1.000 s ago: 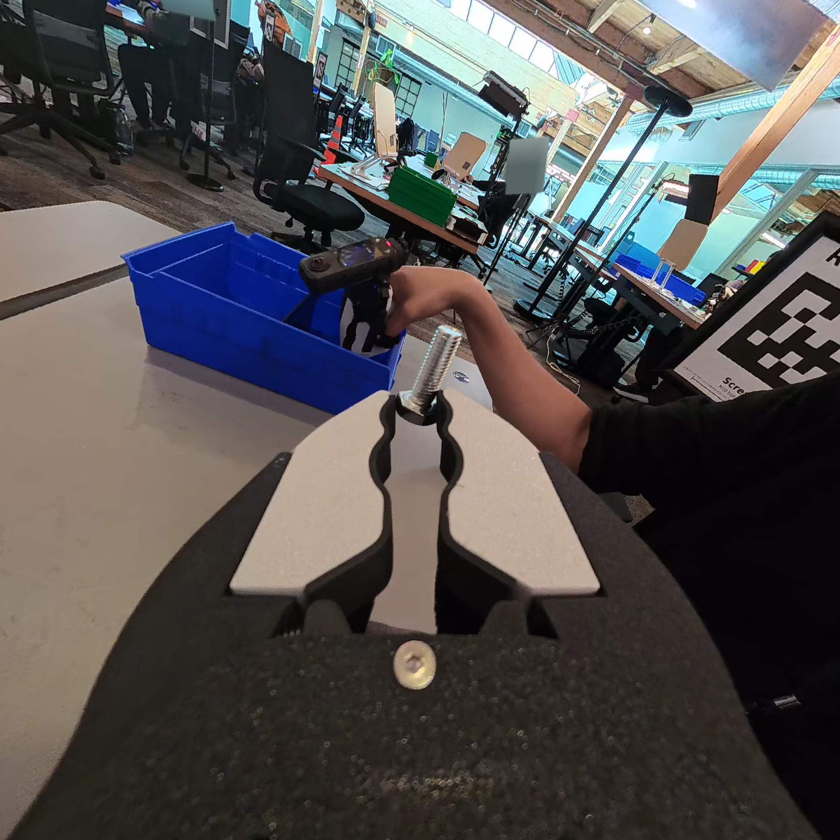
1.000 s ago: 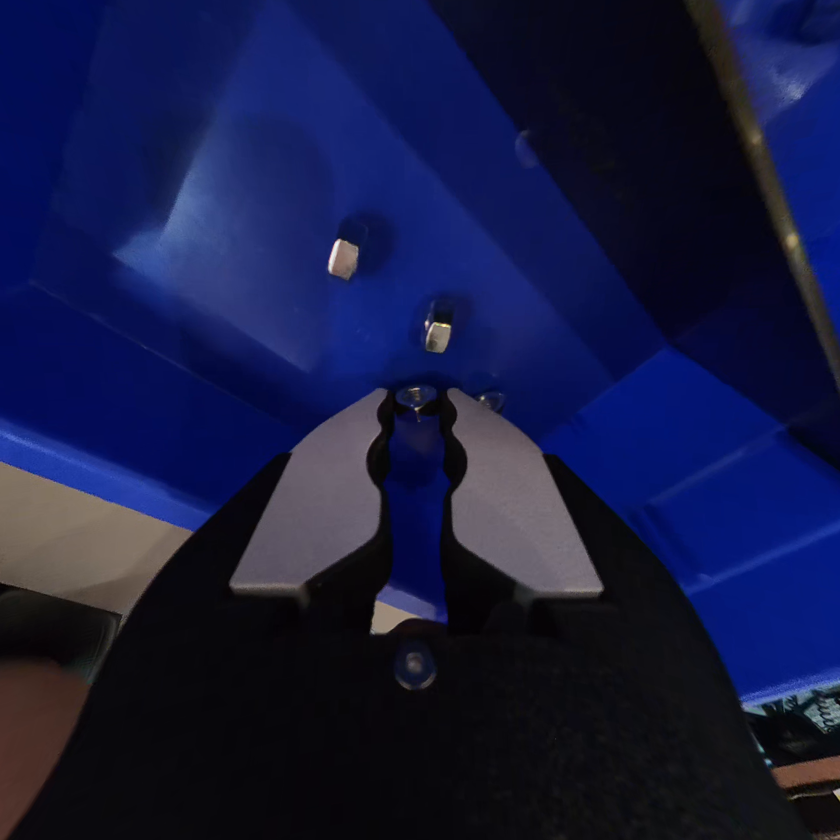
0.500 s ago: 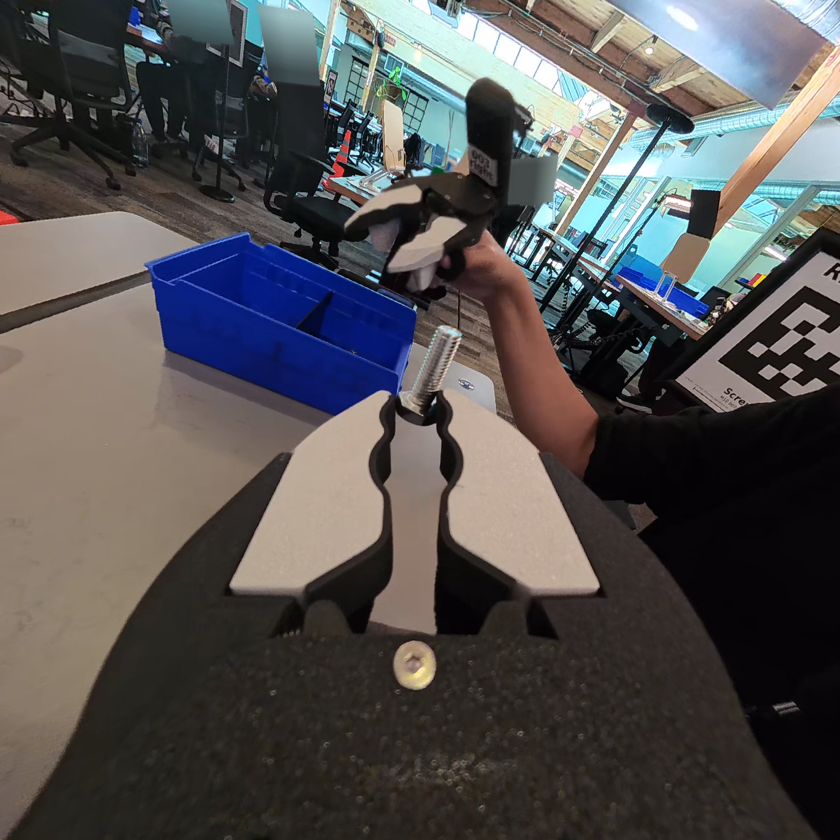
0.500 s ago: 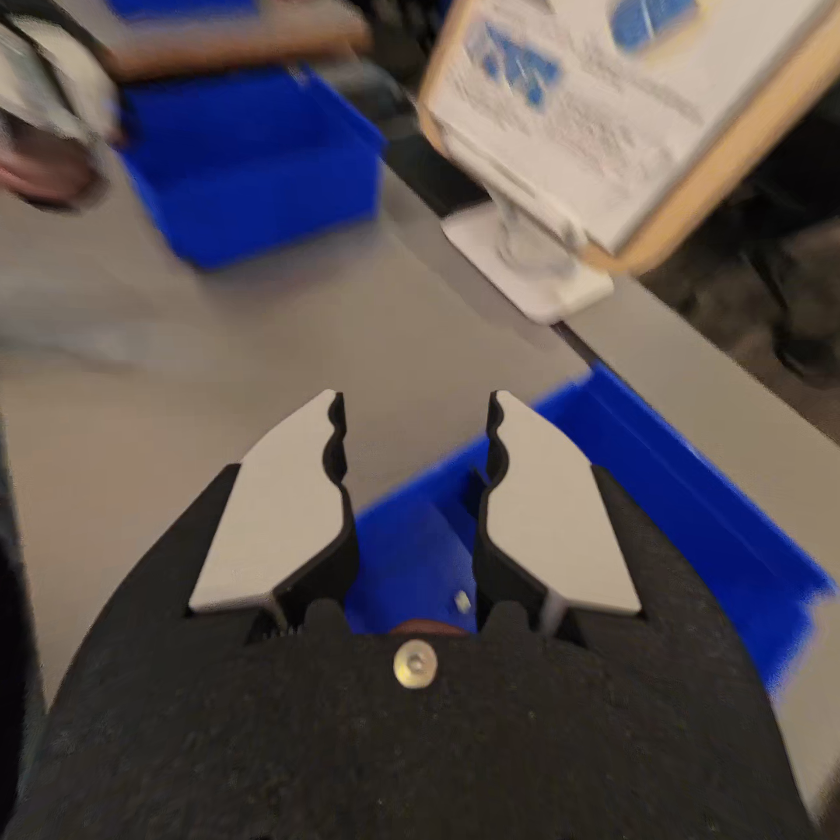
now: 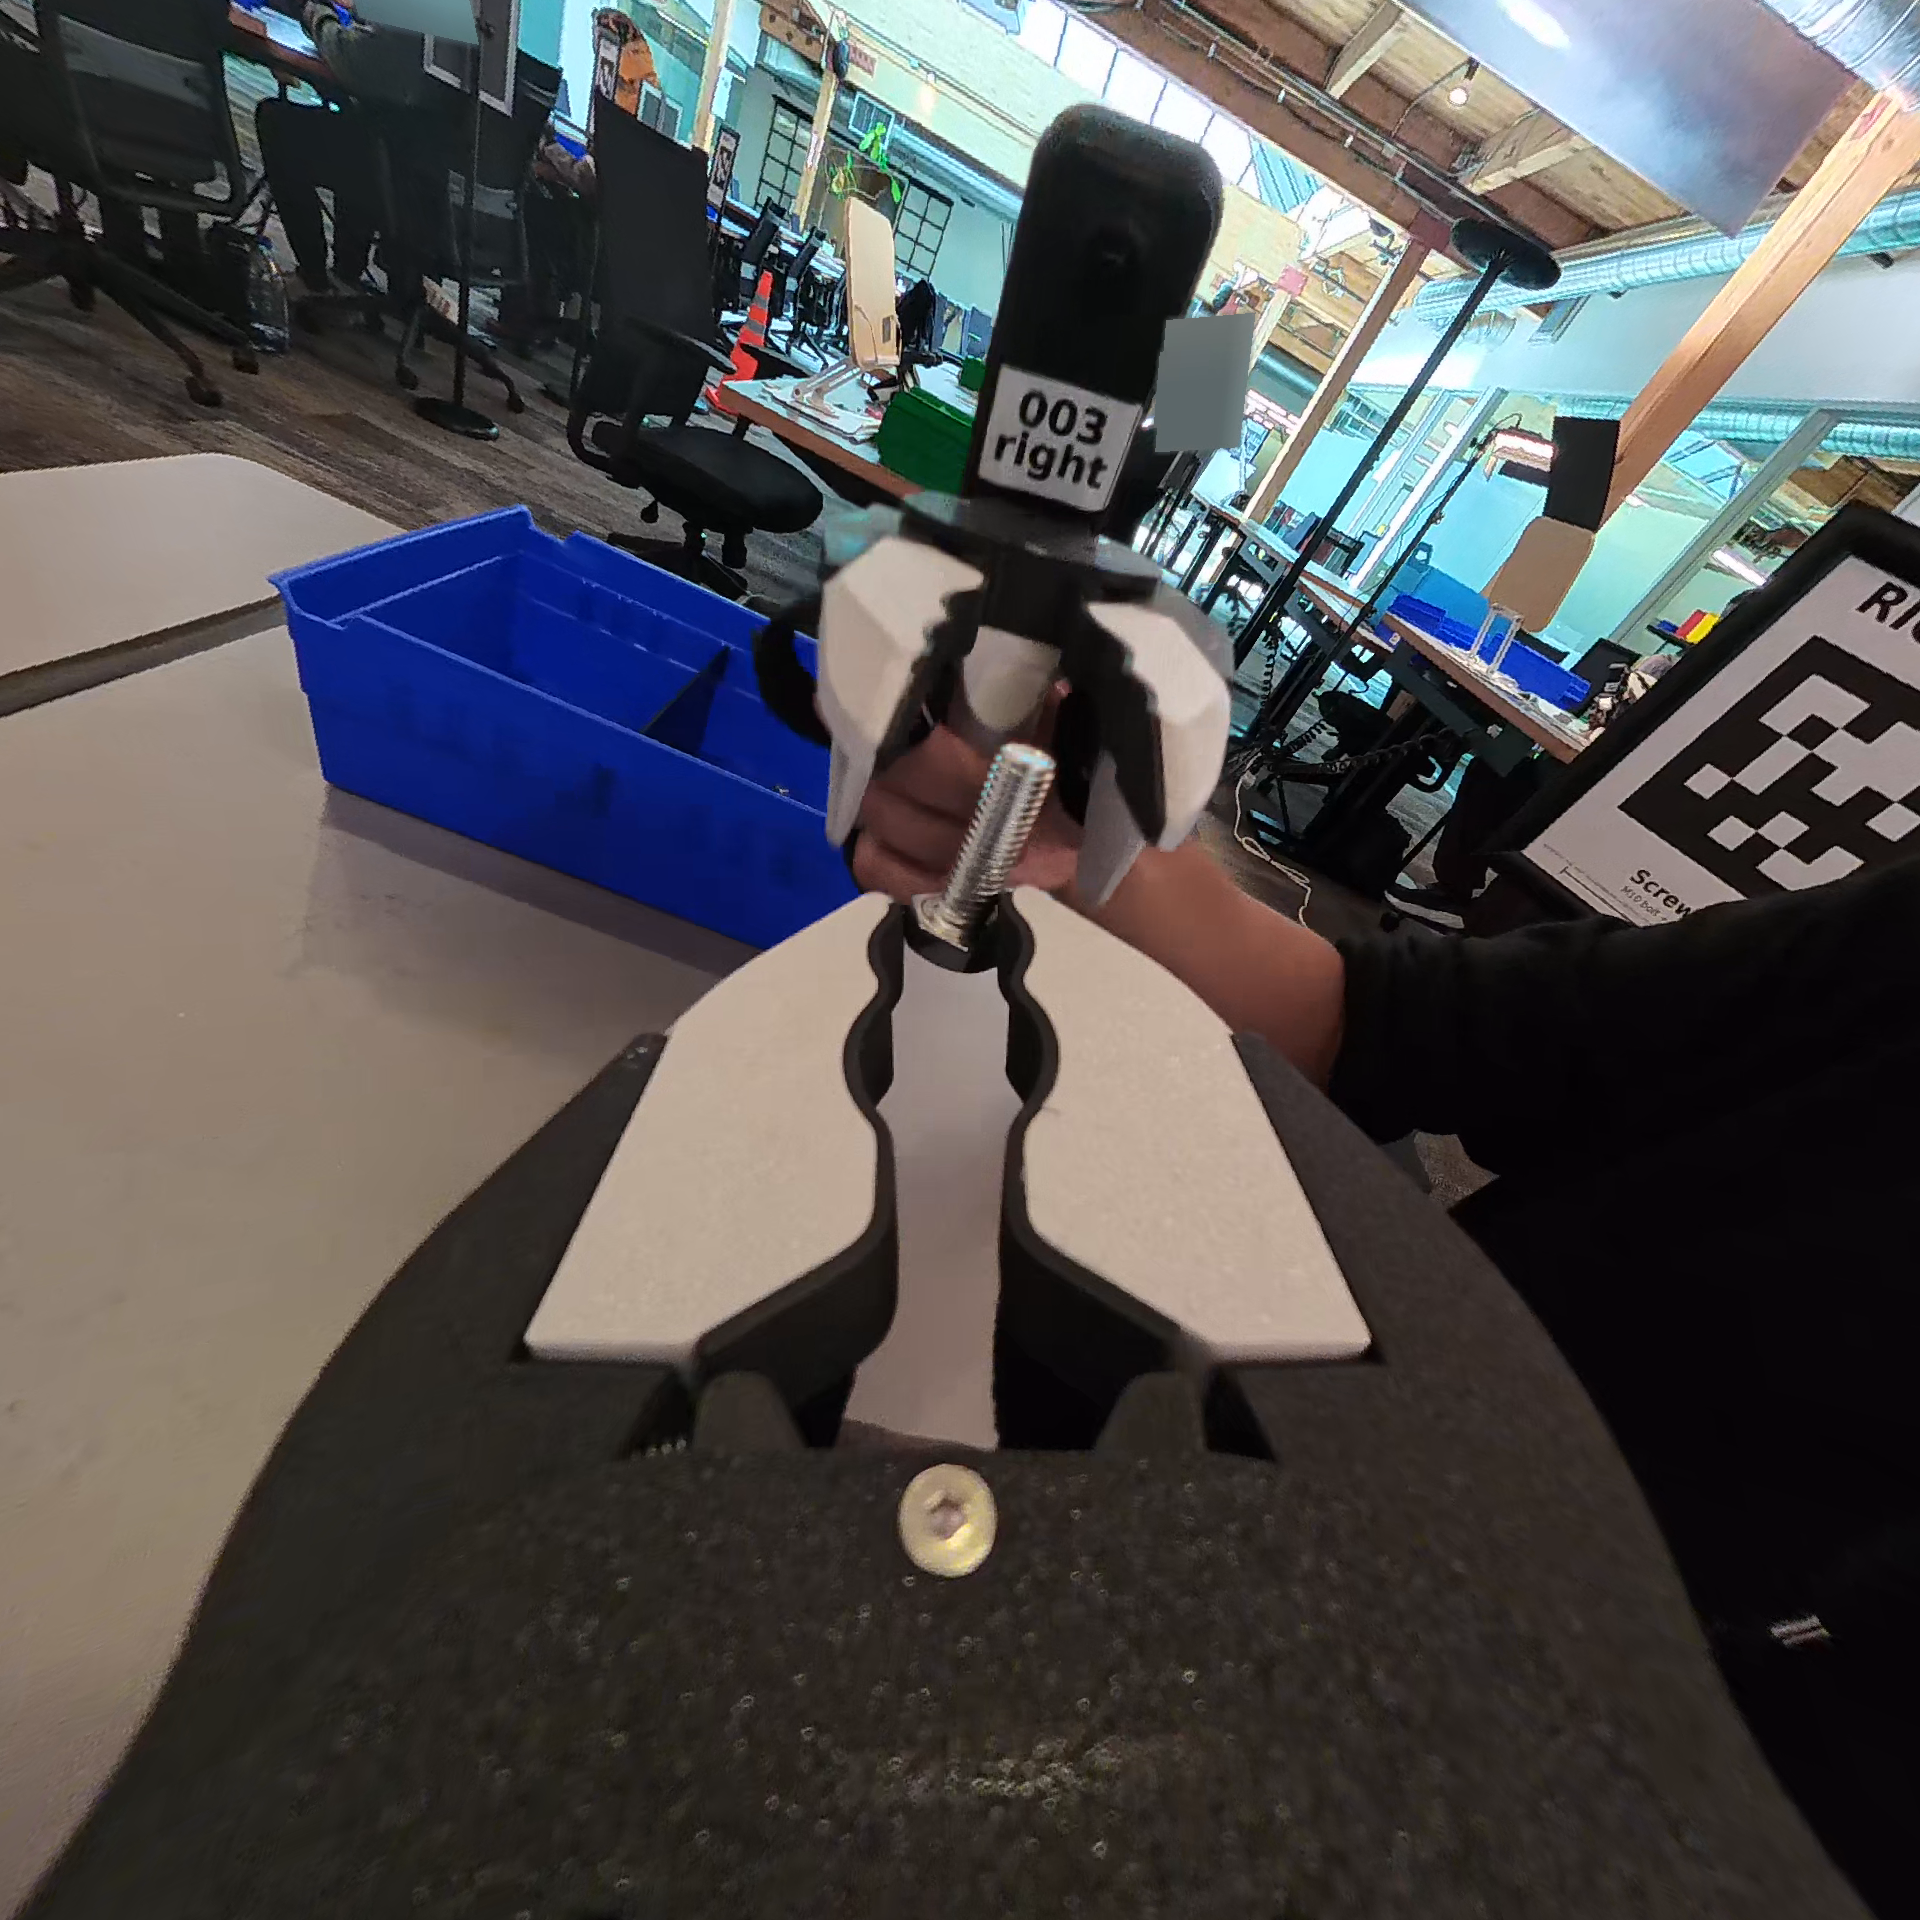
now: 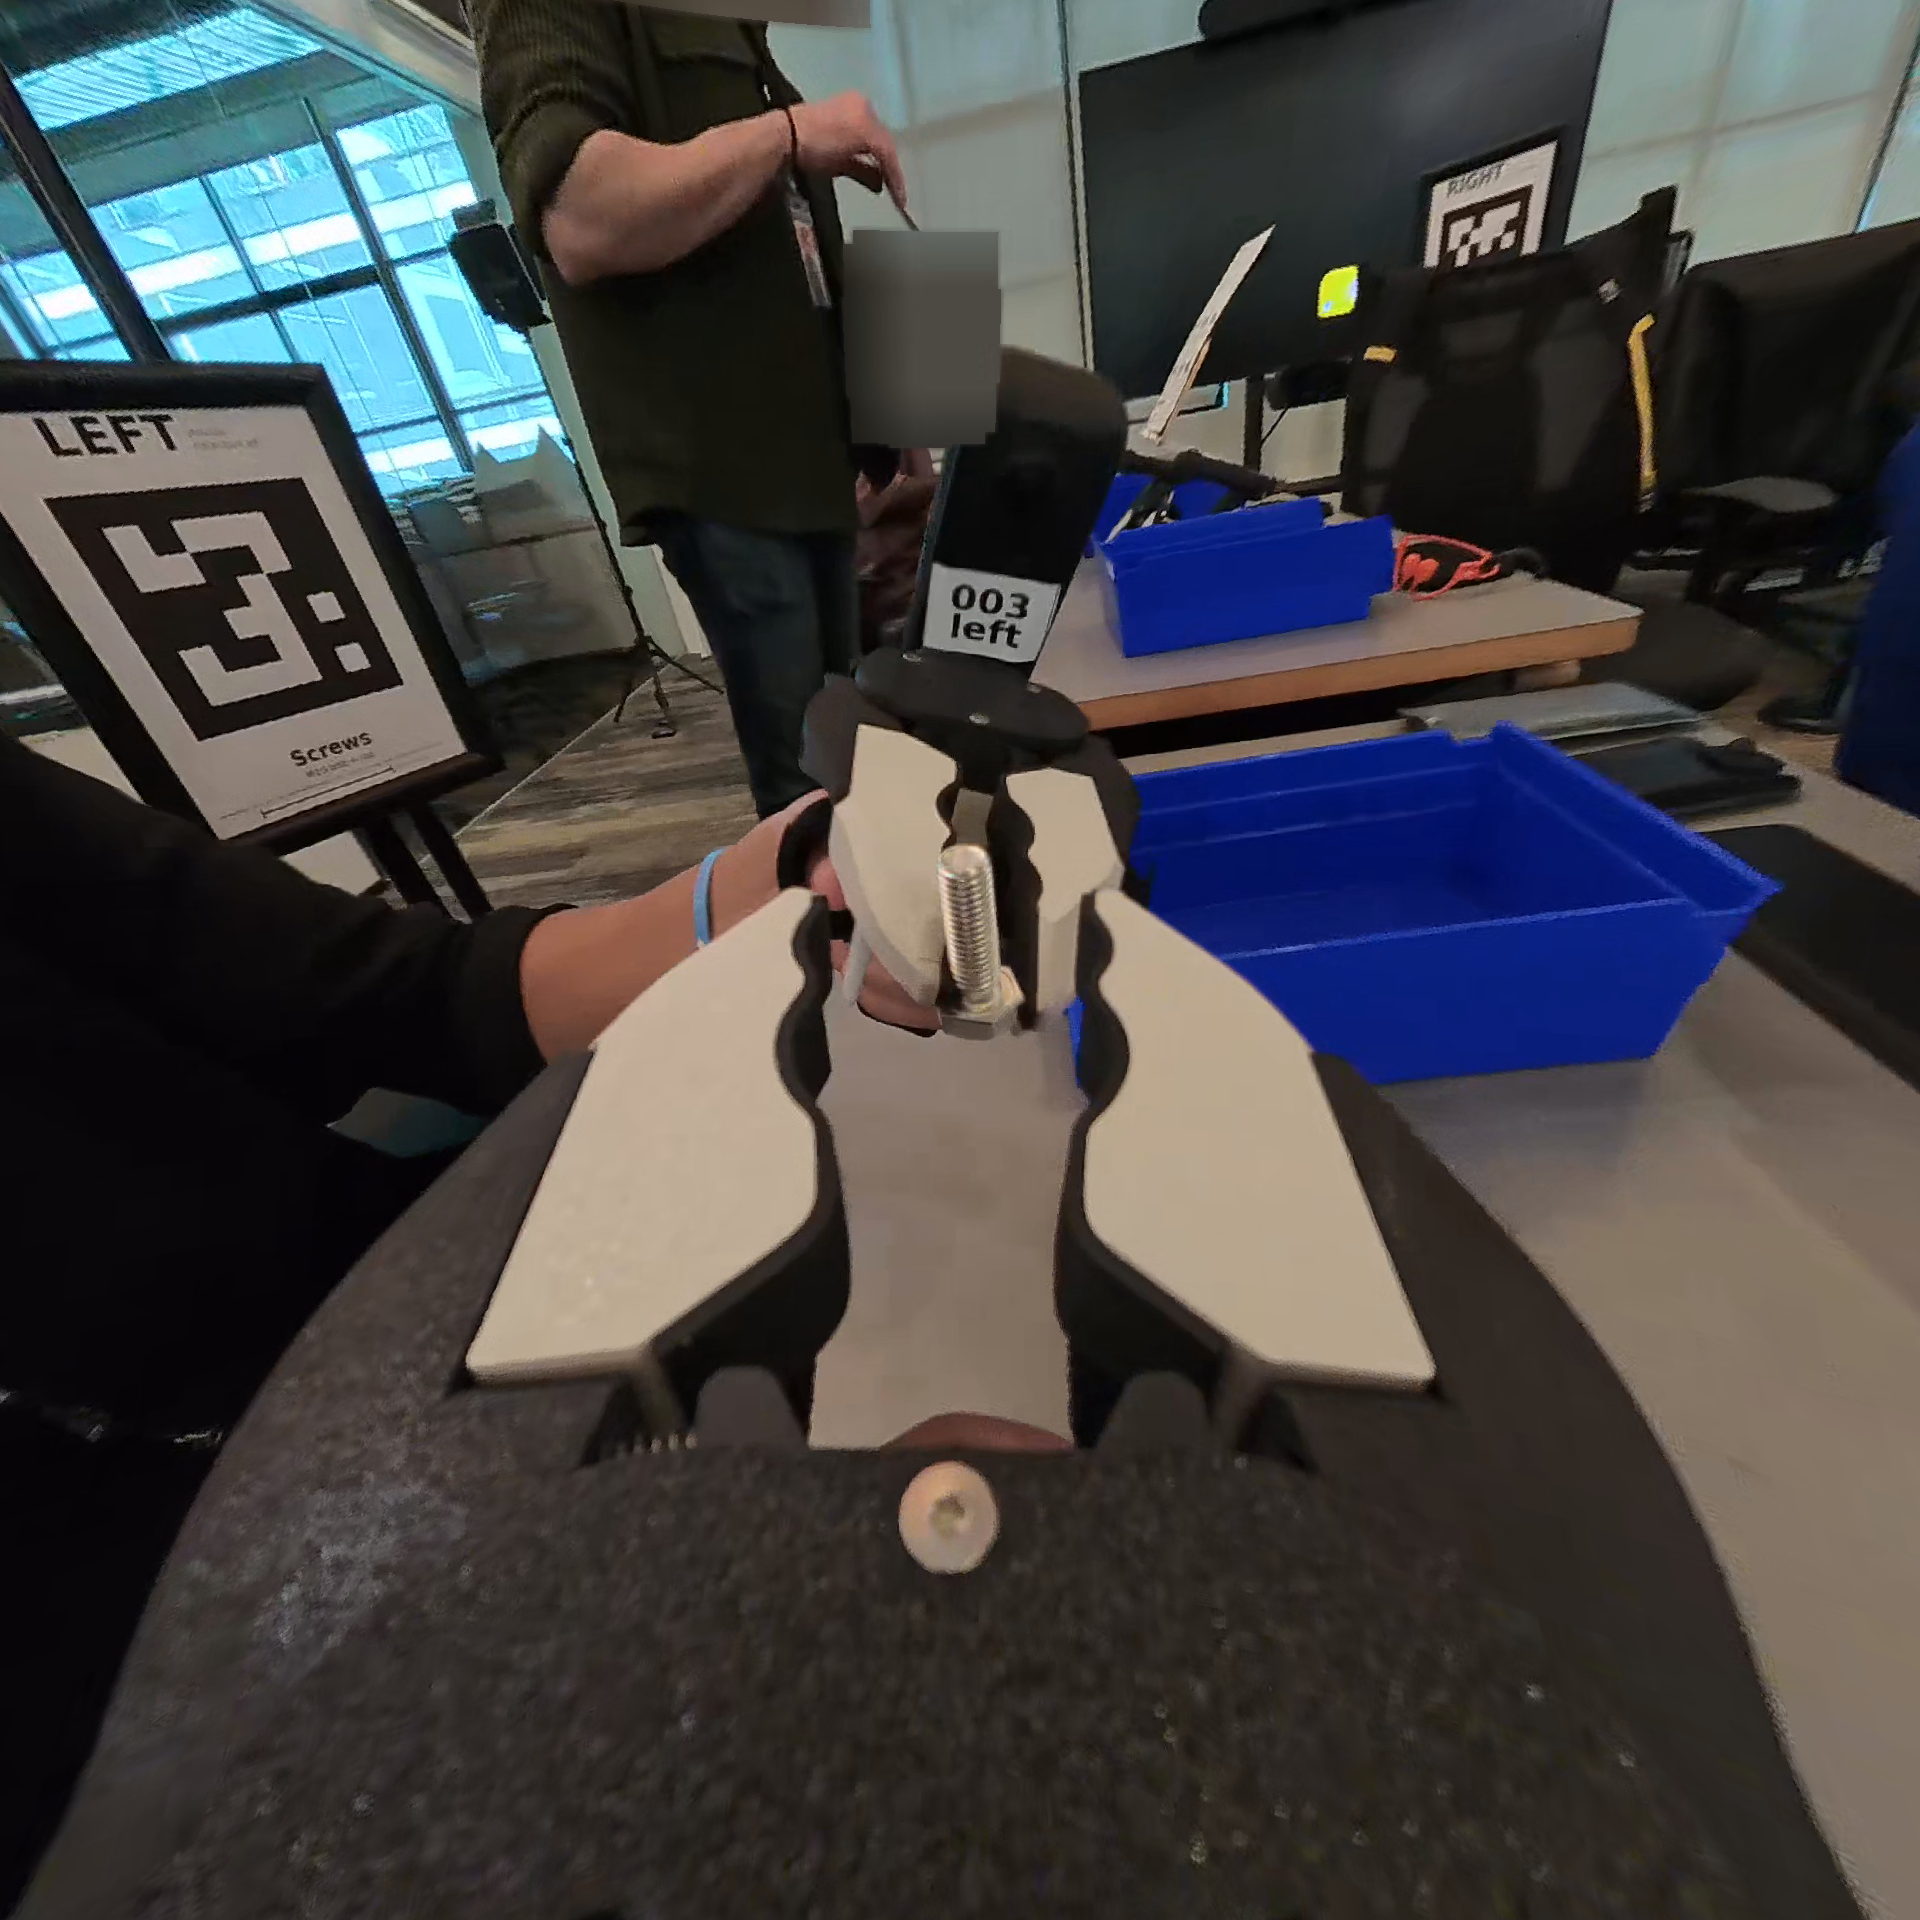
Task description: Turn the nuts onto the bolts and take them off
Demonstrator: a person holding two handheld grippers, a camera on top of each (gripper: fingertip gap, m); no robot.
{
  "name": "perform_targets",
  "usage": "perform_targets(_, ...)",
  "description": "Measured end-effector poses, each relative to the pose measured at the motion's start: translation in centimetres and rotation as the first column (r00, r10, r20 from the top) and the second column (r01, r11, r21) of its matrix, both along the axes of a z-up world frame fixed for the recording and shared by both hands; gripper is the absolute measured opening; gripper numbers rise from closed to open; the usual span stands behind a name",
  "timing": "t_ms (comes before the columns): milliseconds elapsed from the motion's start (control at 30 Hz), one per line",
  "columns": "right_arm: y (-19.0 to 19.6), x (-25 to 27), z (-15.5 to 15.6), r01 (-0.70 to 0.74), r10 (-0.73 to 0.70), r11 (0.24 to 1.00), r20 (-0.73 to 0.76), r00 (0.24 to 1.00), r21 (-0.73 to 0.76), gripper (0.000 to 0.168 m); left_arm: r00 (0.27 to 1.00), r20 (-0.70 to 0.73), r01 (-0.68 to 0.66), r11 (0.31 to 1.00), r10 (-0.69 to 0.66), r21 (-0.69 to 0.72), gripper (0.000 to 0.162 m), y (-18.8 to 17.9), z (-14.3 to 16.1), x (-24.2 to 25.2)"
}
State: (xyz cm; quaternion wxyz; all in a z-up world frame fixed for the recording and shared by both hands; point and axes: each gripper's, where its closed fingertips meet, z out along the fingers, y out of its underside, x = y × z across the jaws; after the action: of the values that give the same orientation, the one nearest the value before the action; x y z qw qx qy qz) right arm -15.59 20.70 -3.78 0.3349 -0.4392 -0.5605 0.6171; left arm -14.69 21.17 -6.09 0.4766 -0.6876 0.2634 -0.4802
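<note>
The left gripper pinches the bolt by its head, thread up. The right gripper faces it, spread wide and empty, beside the blue bin.

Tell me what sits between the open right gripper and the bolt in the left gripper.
Nothing: in the right wrist view, only bare table shows between the right gripper and the bolt clamped in the left gripper.

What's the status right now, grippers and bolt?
Left gripper shut on bolt head, thread bare. Right gripper open, empty, facing the bolt. No nut in sight; nothing blocking.
</note>
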Motion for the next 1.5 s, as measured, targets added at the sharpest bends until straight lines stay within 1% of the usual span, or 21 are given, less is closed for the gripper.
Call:
perform_targets(67,-0.6,-0.6,-0.2,-0.015,0.015,1.000,-0.007,1.000,-0.018,0.044,1.000,-0.009,0.005,1.000,-0.005,0.001,0.016,-0.1,-0.1,0.2)
perform_targets(133,-0.9,-0.8,-0.3,-0.027,0.027,0.999,-0.022,0.999,-0.027,0.030,1.000,-0.020,0.005,1.000,-0.005,0.004,0.016,-0.1,-0.2,0.4)
perform_targets(167,-1.0,-0.8,-0.3,-0.035,0.034,0.999,-0.024,0.999,-0.029,0.014,1.000,-0.019,0.013,1.000,-0.013,0.005,0.016,-0.2,-0.2,0.5)
perform_targets(200,-0.8,-0.7,-0.3,-0.029,0.028,0.999,-0.035,0.999,-0.022,0.010,1.000,-0.015,0.020,1.000,-0.020,0.003,0.016,-0.3,-0.1,0.7)
perform_targets(433,-0.7,-0.6,0.1,-0.024,0.023,0.999,-0.060,0.998,-0.026,0.009,1.000,0.008,0.014,1.000,-0.014,0.002,0.016,-0.3,0.3,0.8)
perform_targets(467,-0.7,-0.6,0.1,-0.020,0.019,1.000,-0.057,0.998,-0.018,0.010,1.000,0.013,0.017,1.000,-0.018,0.007,0.018,-0.4,0.5,0.7)
perform_targets(567,0.2,-0.2,0.3,0.034,-0.034,0.999,-0.034,0.999,0.011,0.010,1.000,0.013,0.024,0.999,-0.025,0.035,0.037,-0.9,1.3,0.5)
perform_targets(667,2.2,1.0,1.1,0.122,-0.122,0.992,-0.014,0.992,0.031,0.010,0.997,-0.062,-0.051,0.997,0.055,0.063,0.051,-0.6,1.4,-0.8)
perform_targets(767,4.4,3.1,2.9,0.226,-0.224,0.973,-0.034,0.974,0.044,0.009,0.965,-0.195,-0.162,0.984,0.174,0.075,0.063,0.4,0.4,-2.7)
perform_targets(833,6.3,4.9,4.2,0.326,-0.324,0.942,-0.043,0.945,0.074,0.009,0.932,-0.262,-0.237,0.968,0.251,0.084,0.067,1.0,-0.1,-4.0)
perform_targets(900,8.6,7.1,5.3,0.454,-0.453,0.882,-0.038,0.891,0.125,0.009,0.908,-0.295,-0.289,0.955,0.297,0.072,0.067,1.5,-0.5,-4.9)
perform_targets(967,11.3,9.5,5.9,0.587,-0.595,0.784,-0.022,0.803,0.204,0.009,0.895,-0.313,-0.314,0.947,0.318,0.064,0.066,1.7,-0.8,-5.4)
perform_targets(1033,14.8,12.3,5.7,0.704,-0.738,0.649,0.012,0.675,0.289,0.009,0.893,-0.325,-0.312,0.949,0.312,0.053,0.064,1.7,-1.1,-5.6)
perform_targets(1067,16.7,13.7,5.0,0.740,-0.794,0.584,0.046,0.606,0.333,0.009,0.892,-0.328,-0.312,0.949,0.311,0.051,0.063,1.7,-1.2,-5.6)
perform_targets(1100,18.5,14.8,3.7,0.752,-0.829,0.544,0.102,0.550,0.372,0.009,0.892,-0.327,-0.313,0.948,0.312,0.050,0.062,1.8,-1.2,-5.7)
perform_targets(1167,22.3,16.5,-0.2,0.741,-0.854,0.520,0.248,0.458,0.424,0.010,0.898,-0.315,-0.308,0.950,0.306,0.044,0.060,1.8,-1.2,-5.6)
perform_targets(1233,25.7,17.7,-6.3,0.693,-0.809,0.565,0.465,0.358,0.449,0.010,0.905,-0.306,-0.298,0.954,0.295,0.038,0.060,1.8,-1.1,-5.3)
perform_targets(1300,27.7,18.5,-12.7,0.610,-0.694,0.656,0.673,0.257,0.444,0.010,0.906,-0.311,-0.290,0.956,0.287,0.038,0.059,1.8,-1.2,-5.1)
perform_targets(1333,28.3,18.4,-15.2,0.571,-0.634,0.702,0.738,0.231,0.425,0.010,0.905,-0.317,-0.288,0.957,0.285,0.039,0.059,1.8,-1.3,-5.0)
perform_targets(1400,29.2,18.0,-18.7,0.466,-0.564,0.775,0.798,0.209,0.426,0.010,0.900,-0.330,-0.288,0.957,0.285,0.039,0.058,2.0,-1.6,-5.0)
perform_targets(1500,30.9,18.5,-22.2,0.302,-0.536,0.825,0.832,0.144,0.479,0.011,0.897,-0.347,-0.280,0.960,0.273,0.029,0.058,2.0,-2.2,-4.9)
